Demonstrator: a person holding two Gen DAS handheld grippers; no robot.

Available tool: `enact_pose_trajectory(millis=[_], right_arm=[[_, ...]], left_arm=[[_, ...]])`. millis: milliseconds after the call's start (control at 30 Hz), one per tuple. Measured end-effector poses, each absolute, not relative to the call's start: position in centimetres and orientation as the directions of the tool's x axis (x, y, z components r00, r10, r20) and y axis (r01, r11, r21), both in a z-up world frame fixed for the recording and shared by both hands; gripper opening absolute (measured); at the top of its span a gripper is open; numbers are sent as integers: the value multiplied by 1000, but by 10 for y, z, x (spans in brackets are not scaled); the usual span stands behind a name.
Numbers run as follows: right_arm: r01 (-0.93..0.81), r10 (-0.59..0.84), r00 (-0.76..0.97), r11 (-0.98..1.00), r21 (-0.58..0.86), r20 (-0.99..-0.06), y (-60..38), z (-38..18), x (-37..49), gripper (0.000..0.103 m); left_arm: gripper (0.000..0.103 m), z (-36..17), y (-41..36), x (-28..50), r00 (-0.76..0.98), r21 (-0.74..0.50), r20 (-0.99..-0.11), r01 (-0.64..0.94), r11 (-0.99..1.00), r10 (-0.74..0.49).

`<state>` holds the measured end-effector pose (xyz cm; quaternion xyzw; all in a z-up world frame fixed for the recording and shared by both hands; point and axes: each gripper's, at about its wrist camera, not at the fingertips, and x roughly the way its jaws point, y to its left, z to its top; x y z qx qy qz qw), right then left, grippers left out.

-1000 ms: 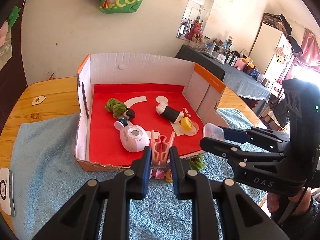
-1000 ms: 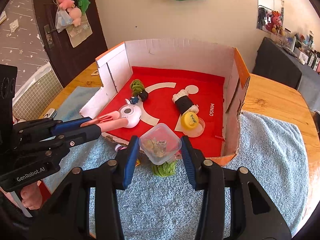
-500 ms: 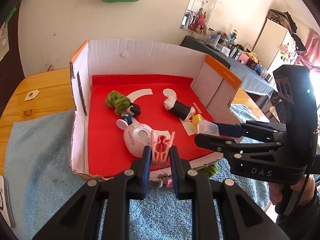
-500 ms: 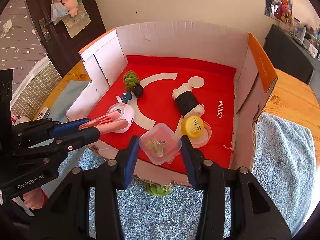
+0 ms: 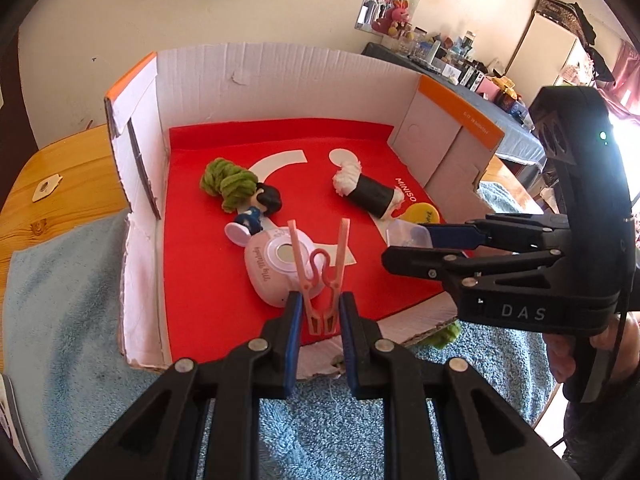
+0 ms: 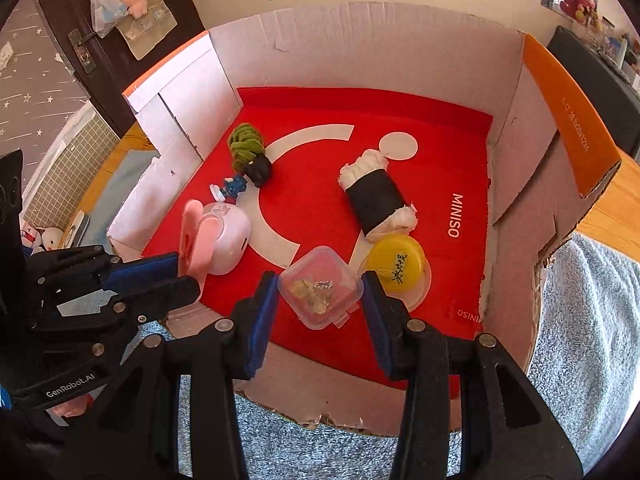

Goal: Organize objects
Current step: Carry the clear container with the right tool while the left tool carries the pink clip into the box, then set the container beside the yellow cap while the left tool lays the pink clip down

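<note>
My left gripper [image 5: 319, 308] is shut on a pink clothes peg [image 5: 320, 276], held over the near edge of the red-floored cardboard box [image 5: 280, 64]. My right gripper [image 6: 320, 288] is shut on a small clear plastic container [image 6: 320, 286] with bits inside, just above the box floor by a yellow lidded tub [image 6: 396, 266]. In the box lie a pink-white round gadget [image 5: 276, 264], a green yarn bundle [image 5: 228, 182], a small dark-haired figure [image 5: 260, 204] and a black-and-white roll [image 5: 370, 192]. Each gripper shows in the other's view: the right gripper [image 5: 408, 240], the left gripper [image 6: 188, 268].
The box [image 6: 560, 100] stands on a blue towel [image 5: 60, 280] over a wooden table [image 5: 52, 160]. A green object [image 5: 446, 334] peeks out under the box's near flap. A dark door [image 6: 80, 40] hung with plush toys is at the left, a cluttered table [image 5: 460, 68] behind.
Both grippers have moved forward and down over the box's near edge, each still holding its object. The container now hangs beside the yellow tub; the peg is over the pink gadget.
</note>
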<state>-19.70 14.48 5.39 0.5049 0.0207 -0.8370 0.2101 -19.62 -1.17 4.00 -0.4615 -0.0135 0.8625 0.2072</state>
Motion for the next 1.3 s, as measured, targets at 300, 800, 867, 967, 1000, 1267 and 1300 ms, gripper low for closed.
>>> enact_pose_trajectory(millis=[300, 800, 867, 967, 1000, 1267, 1300], right_arm=[[380, -330, -383, -908, 179, -863, 143, 49, -200, 41], [308, -207, -483, -950, 56, -850, 158, 52, -205, 41], [303, -197, -495, -952, 44, -847, 158, 51, -207, 41], [298, -190, -505, -954, 37, -842, 157, 51, -208, 41], [299, -192, -507, -954, 38, -840, 156, 51, -208, 41], [306, -193, -513, -951, 32, -837, 154, 50, -208, 41], [307, -194, -513, -951, 33, -836, 154, 50, -207, 41]], left_arm=[[19, 32, -19, -214, -476, -223, -802, -320, -921, 360], [19, 27, -21, -238, -492, -223, -802, -277, -935, 338], [19, 26, -22, -239, -492, -227, -802, -273, -935, 338], [19, 26, -22, -240, -493, -227, -802, -272, -935, 338], [19, 26, -22, -240, -493, -228, -802, -272, -935, 338], [19, 24, -22, -241, -487, -219, -808, -273, -937, 331], [19, 23, -22, -241, -485, -217, -810, -272, -937, 329]])
